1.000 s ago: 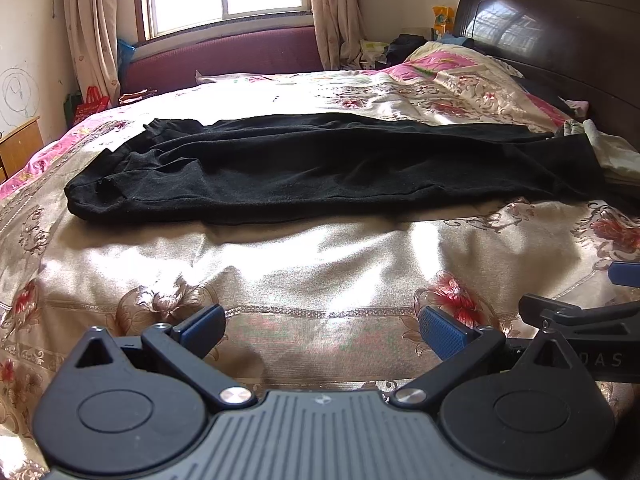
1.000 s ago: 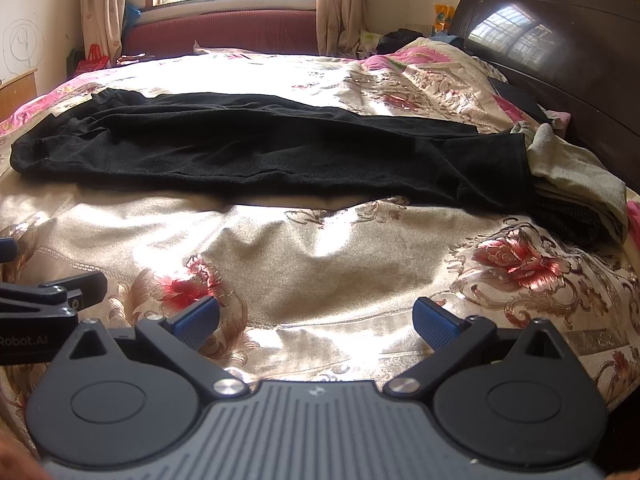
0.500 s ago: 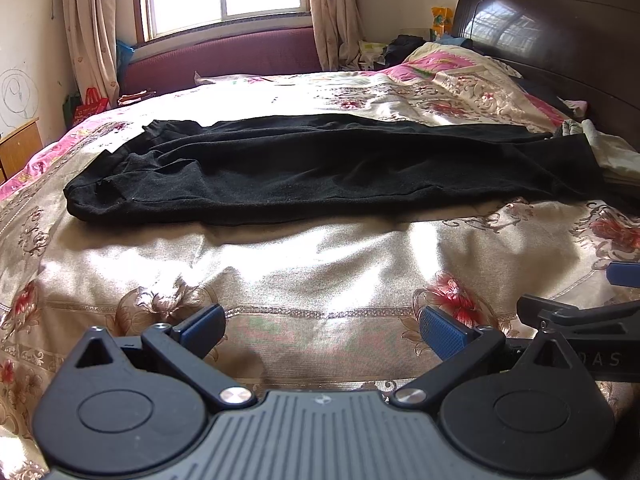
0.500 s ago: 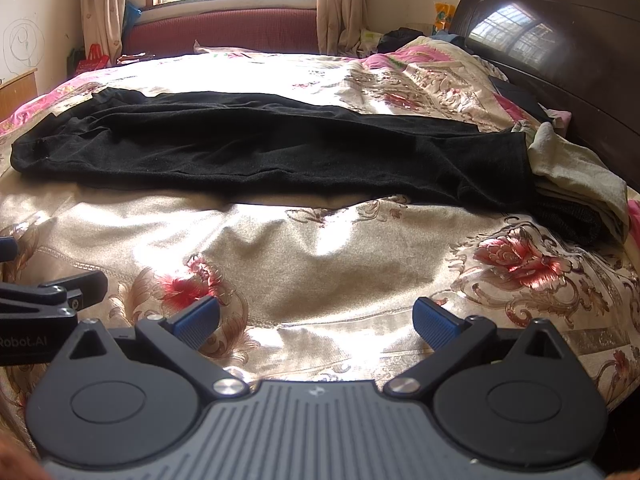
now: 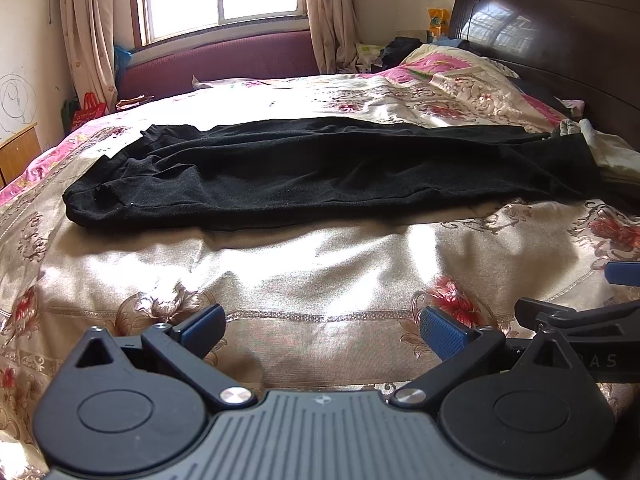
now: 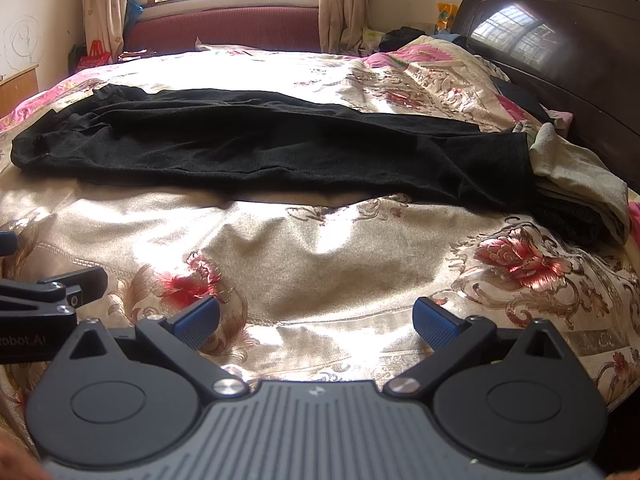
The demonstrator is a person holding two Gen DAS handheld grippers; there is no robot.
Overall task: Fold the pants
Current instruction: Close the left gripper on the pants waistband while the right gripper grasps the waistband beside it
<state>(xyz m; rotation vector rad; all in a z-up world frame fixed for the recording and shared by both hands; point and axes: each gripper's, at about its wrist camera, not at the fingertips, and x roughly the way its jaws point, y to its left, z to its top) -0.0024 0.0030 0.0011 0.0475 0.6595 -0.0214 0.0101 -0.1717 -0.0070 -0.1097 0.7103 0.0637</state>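
Black pants (image 5: 320, 168) (image 6: 264, 148) lie stretched sideways across the floral bedspread, folded lengthwise, waist end at the left and leg ends at the right. My left gripper (image 5: 322, 330) hovers over the near part of the bed, well short of the pants, open with nothing between its blue pads. My right gripper (image 6: 316, 322) is open and empty too, likewise short of the pants. Each gripper shows at the edge of the other's view: the right one (image 5: 576, 312), the left one (image 6: 52, 292).
A pale green garment (image 6: 576, 172) on darker cloth lies by the pants' right end. The dark wooden headboard (image 5: 560, 40) stands at the right. Pillows and a quilt (image 5: 460, 76) are piled near it. A window, curtains and a maroon bench (image 5: 220, 60) are behind the bed.
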